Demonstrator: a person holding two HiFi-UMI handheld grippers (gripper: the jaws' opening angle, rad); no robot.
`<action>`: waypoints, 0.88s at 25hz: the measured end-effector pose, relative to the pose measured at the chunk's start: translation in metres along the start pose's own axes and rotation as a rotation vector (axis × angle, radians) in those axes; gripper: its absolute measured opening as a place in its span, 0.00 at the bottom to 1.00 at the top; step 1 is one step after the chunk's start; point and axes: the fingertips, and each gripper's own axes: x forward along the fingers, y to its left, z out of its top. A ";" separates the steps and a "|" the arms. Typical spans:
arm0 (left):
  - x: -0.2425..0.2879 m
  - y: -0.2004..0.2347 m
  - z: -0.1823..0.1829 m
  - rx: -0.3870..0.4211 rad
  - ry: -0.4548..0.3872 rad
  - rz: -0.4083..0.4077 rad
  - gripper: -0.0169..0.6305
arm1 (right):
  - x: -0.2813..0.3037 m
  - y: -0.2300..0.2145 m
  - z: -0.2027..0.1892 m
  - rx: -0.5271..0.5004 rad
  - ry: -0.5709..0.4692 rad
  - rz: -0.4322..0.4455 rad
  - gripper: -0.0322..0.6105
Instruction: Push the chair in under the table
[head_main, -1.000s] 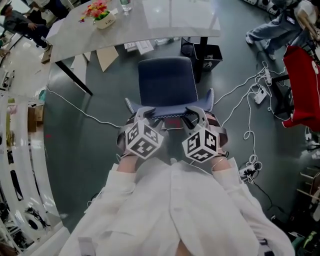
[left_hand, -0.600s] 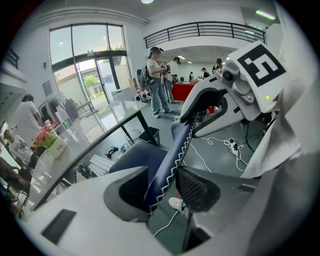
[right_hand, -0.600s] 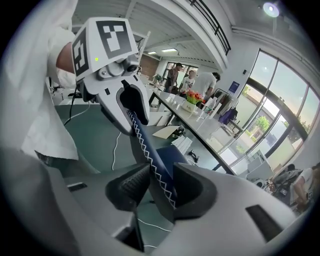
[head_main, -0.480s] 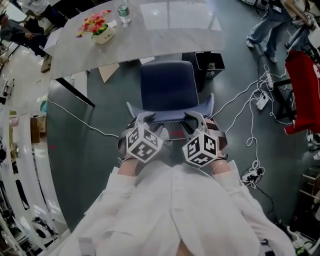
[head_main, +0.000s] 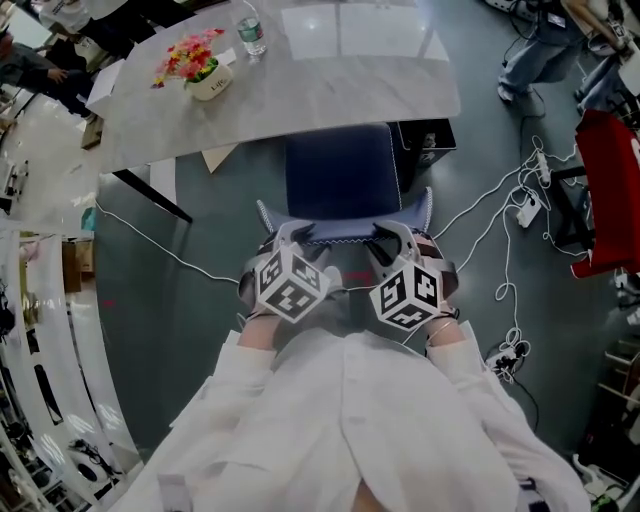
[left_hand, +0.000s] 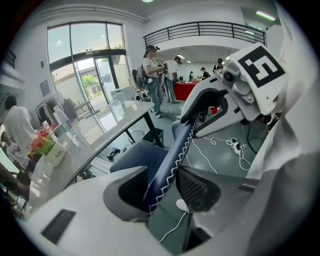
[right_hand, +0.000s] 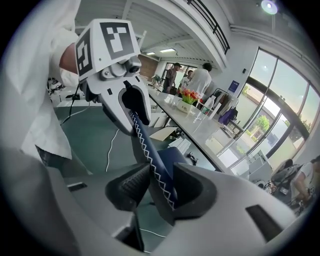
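Note:
The navy chair (head_main: 335, 180) with white zigzag stitching faces the grey marble table (head_main: 330, 70), and the far part of its seat sits under the table edge. My left gripper (head_main: 297, 235) clamps the left end of the backrest's top edge (head_main: 345, 232), and my right gripper (head_main: 390, 236) clamps the right end. In the left gripper view the backrest (left_hand: 172, 155) runs between the jaws of the left gripper (left_hand: 162, 187), which are easing open slightly. In the right gripper view the right gripper (right_hand: 160, 187) holds the stitched edge (right_hand: 150, 160) between its pads.
On the table stand a flower pot (head_main: 200, 68) and a water bottle (head_main: 252, 35). A black bin (head_main: 425, 140) sits under the table, right of the chair. White cables (head_main: 500, 230) trail over the floor at right, near a red object (head_main: 610, 190). People stand in the background.
The chair has slid toward the table and its seat now reaches under the tabletop. Both grippers moved forward with the backrest, still holding it.

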 end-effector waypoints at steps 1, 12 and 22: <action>0.002 0.004 0.002 0.002 0.000 -0.001 0.30 | 0.003 -0.004 0.001 0.001 0.001 -0.002 0.29; 0.024 0.037 0.026 0.012 -0.013 -0.005 0.30 | 0.026 -0.046 0.001 0.016 0.033 -0.032 0.29; 0.044 0.077 0.046 0.025 -0.027 -0.012 0.30 | 0.052 -0.086 0.008 0.032 0.042 -0.071 0.29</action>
